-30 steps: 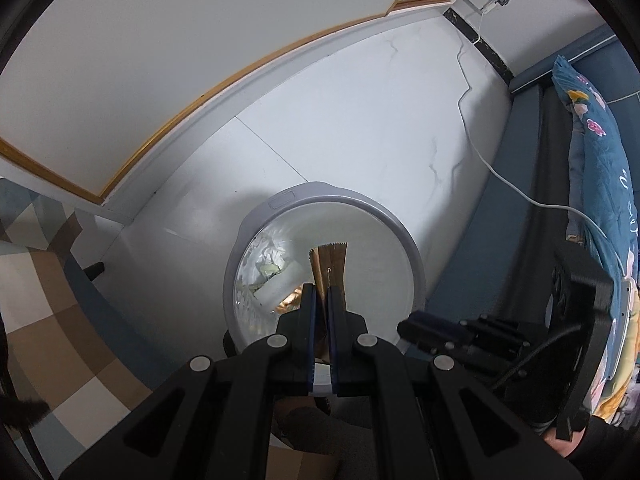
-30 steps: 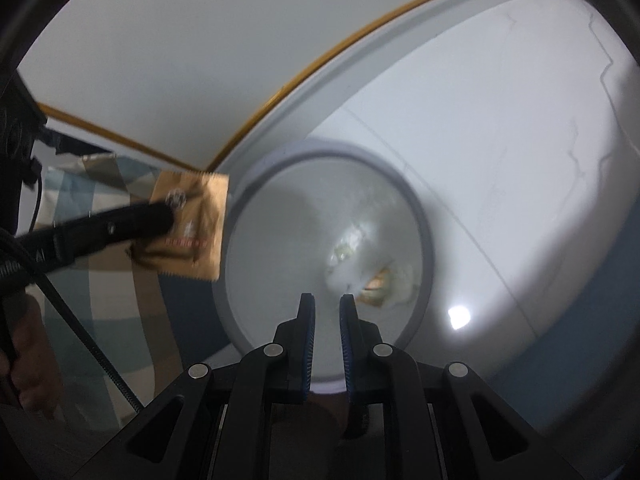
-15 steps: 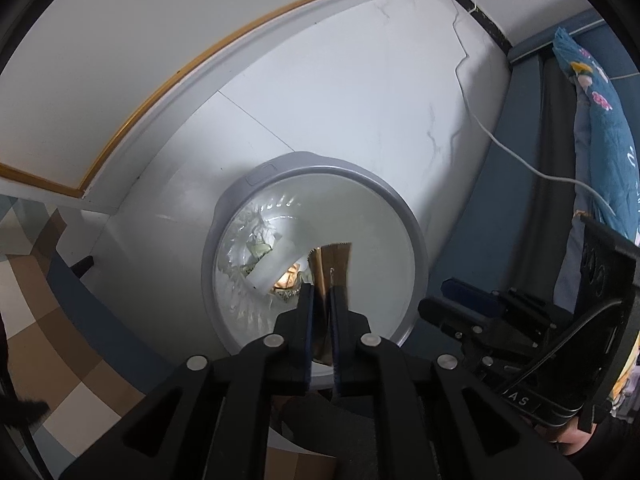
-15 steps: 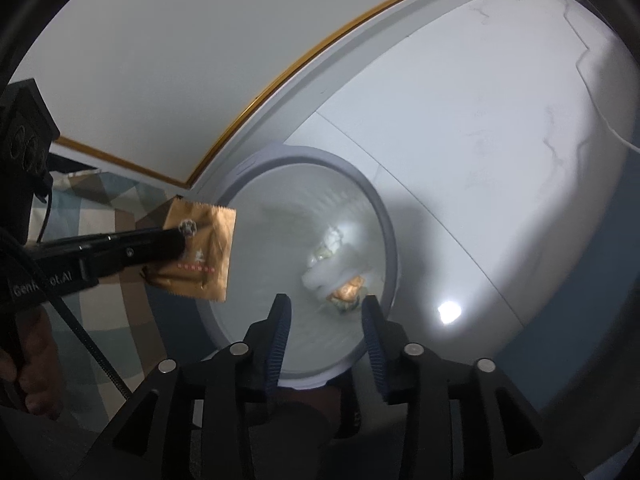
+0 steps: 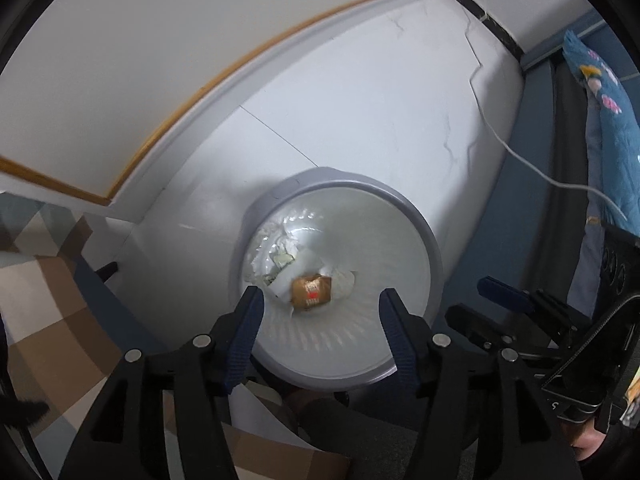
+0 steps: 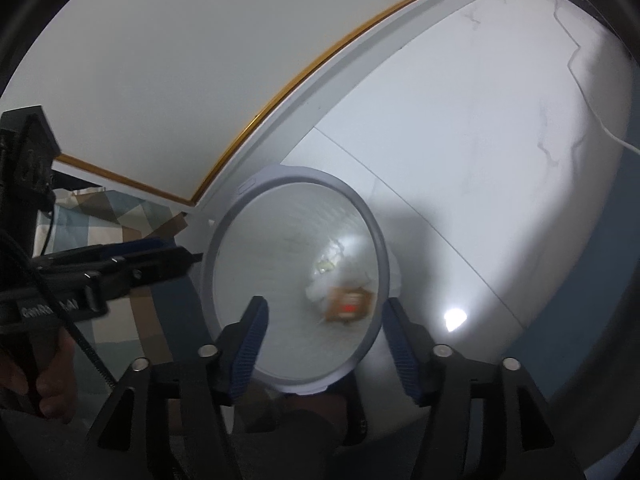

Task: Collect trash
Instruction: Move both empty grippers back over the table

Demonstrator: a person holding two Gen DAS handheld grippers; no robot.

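From the left wrist view, the left claw (image 5: 320, 304) hangs spread wide and holding nothing, its two blue-padded fingers (image 5: 247, 332) framing the mouth of the round grey trash bin (image 5: 420, 236) from above. Down in the bin's white liner lies the brown wrapper (image 5: 311, 291), crumpled beside white tissue scraps (image 5: 288, 254) at about the middle of the bin floor, well below the rim and clear of both fingers. The bin stands on pale marble floor tiles (image 5: 360, 92), with a white baseboard and wood-trimmed wall (image 5: 160, 40) curving from 9 to 1 o'clock; open tile lies between rim and wall. At 3 o'clock a white cable (image 5: 520, 156) trails along a dark blue bed frame (image 5: 480, 220) just beside the bin, and a floral blue quilt (image 5: 608, 120) sits at the far edge. The right claw (image 5: 516, 300) shows at 4 o'clock, near the rim. A checked rug (image 5: 48, 300) fills 8 o'clock. From the right wrist view, the right claw (image 6: 322, 328) is likewise spread wide and empty over the bin's near rim (image 6: 376, 224), the wrapper (image 6: 350, 305) blurred inside toward 4 o'clock of the opening. The left claw (image 6: 176, 258) reaches in from 9 o'clock, its tip just at the rim's outer edge; its spread cannot be told from this side. Bare tile runs from 12 to 4 o'clock.
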